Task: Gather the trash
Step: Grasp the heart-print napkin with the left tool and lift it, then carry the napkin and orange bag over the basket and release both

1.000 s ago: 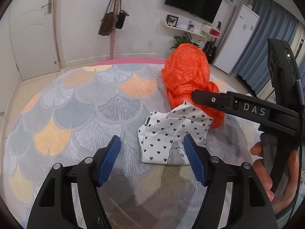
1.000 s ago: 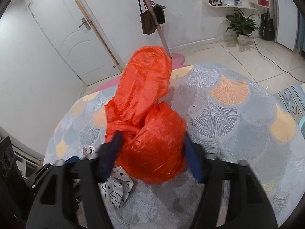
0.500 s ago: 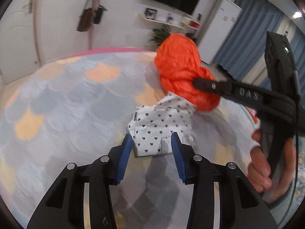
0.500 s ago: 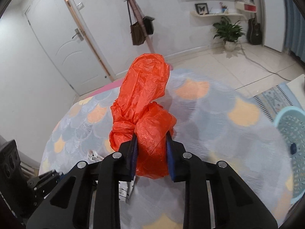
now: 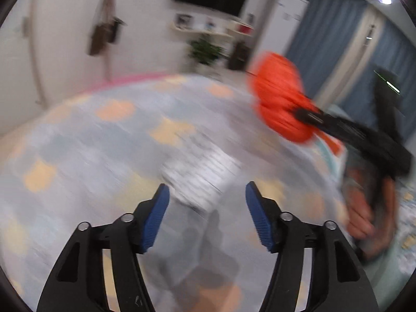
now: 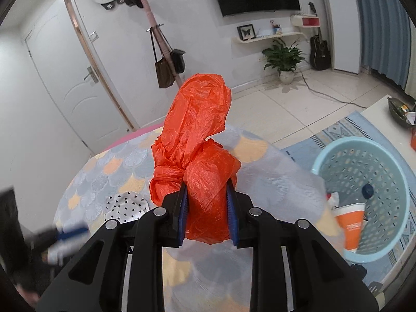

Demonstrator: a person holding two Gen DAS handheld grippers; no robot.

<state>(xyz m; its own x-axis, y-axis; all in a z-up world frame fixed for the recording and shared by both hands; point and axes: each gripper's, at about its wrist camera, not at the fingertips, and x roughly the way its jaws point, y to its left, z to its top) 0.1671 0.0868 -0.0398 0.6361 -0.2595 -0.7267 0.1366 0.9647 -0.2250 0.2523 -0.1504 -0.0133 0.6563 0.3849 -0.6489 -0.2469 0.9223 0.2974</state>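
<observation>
My right gripper [image 6: 208,214] is shut on a crumpled orange plastic bag [image 6: 197,153] and holds it up above the round table. In the blurred left wrist view the bag [image 5: 279,106] hangs at the upper right in that gripper. A white wrapper with black hearts [image 6: 127,206] lies flat on the tablecloth. It shows just beyond my left gripper [image 5: 206,213], as a blurred white patch [image 5: 202,179]. The left gripper is open and empty, low over the table.
The tablecloth [image 6: 260,171] has grey and orange fan shapes. A light blue perforated basket [image 6: 364,192] stands on the floor at the right, with an orange cup [image 6: 351,230] and other trash in it. A door, a coat stand and a potted plant are behind.
My right gripper has lifted the orange bag off the table and swung right toward the basket. My left gripper has opened wider and the left view is blurred by motion.
</observation>
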